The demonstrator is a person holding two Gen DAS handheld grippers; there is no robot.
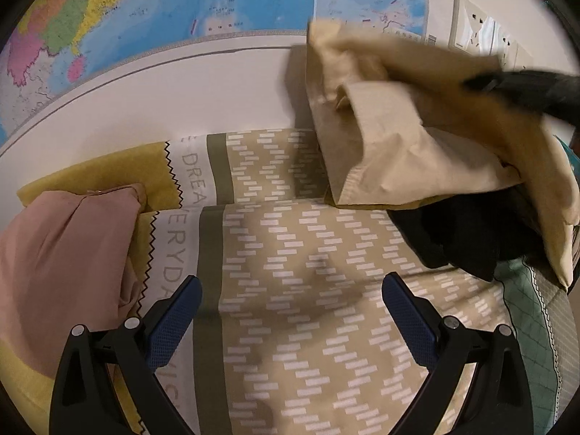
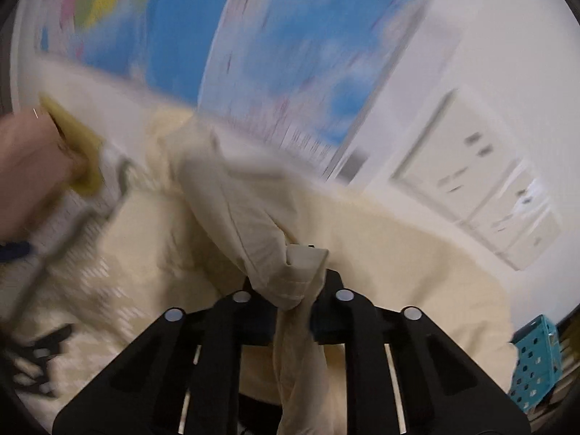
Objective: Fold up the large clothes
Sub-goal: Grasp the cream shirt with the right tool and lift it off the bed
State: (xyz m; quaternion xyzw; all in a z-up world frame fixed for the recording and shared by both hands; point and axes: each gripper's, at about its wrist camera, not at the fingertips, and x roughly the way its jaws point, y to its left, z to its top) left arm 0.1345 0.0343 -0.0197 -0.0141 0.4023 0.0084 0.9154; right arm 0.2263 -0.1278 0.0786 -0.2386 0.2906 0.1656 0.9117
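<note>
The right gripper [image 2: 295, 311] has its fingers pressed together on a bunch of the beige garment [image 2: 224, 195]. In the right wrist view the cloth is pinched at the lower middle of the frame, and a twisted strip of it hangs down between the black arms of the tool. The rest of the garment spreads out toward the upper left and the right of that frame, but the picture is blurred, so its edges are not clear.

In the left wrist view the same garment [image 1: 409, 134] is in the upper right of the frame, lifted above the patterned bedcover [image 1: 308, 290], with the dark tip of the right gripper [image 1: 507, 83] on it. The left gripper [image 1: 291, 311] is at the bottom of that frame, its fingers spread wide with nothing between them, over the bedcover. A pink pillow [image 1: 61, 246] is at the left edge and a pile of dark clothes [image 1: 460, 232] lies at the right, under the garment.

I judge the step is to lift the garment and open it flat on the bed. To do it well, the left gripper should take a second corner or hem, well apart from the first grip, so the cloth hangs straight. The garment should come clear of the dark clothes before it is laid down.
</note>
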